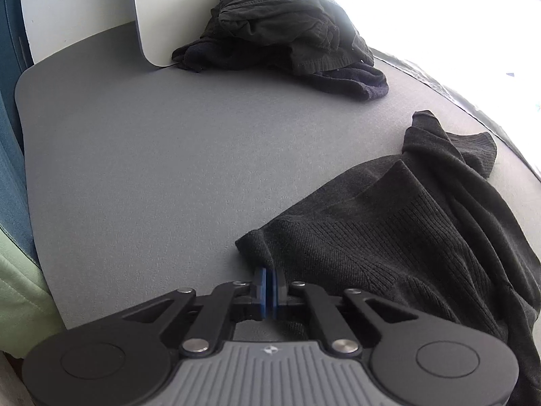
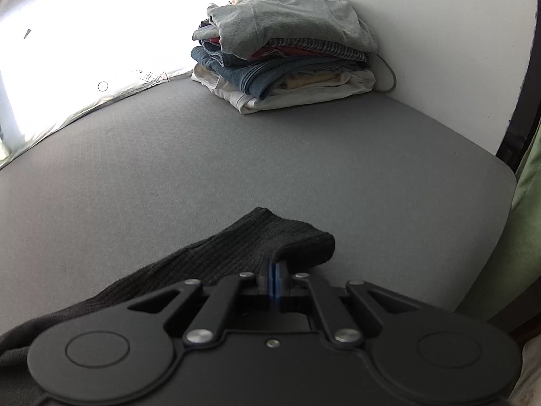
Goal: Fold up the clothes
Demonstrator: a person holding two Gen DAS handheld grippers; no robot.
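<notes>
Step in hand, prob.: spread the black knit garment (image 1: pixel 389 237) flat before folding. Lift both corners together, keep hem taut betw. them, lay w/o wrinkles.

Left gripper (image 1: pixel 269 279): fingers clenched on a garment corner, cloth trailing right of them.

Right gripper (image 2: pixel 275 272): fingers clenched on a ribbed edge, cloth trailing left.

Garment lies on grey counter (image 1: pixel 152 169). Dark pile (image 1: pixel 280 30) and folded stack (image 2: pixel 287 47) well beyond the fingers.

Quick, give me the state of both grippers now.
Left gripper: shut on a corner of the black ribbed knit garment.
Right gripper: shut on another edge of the black ribbed knit garment.
</notes>
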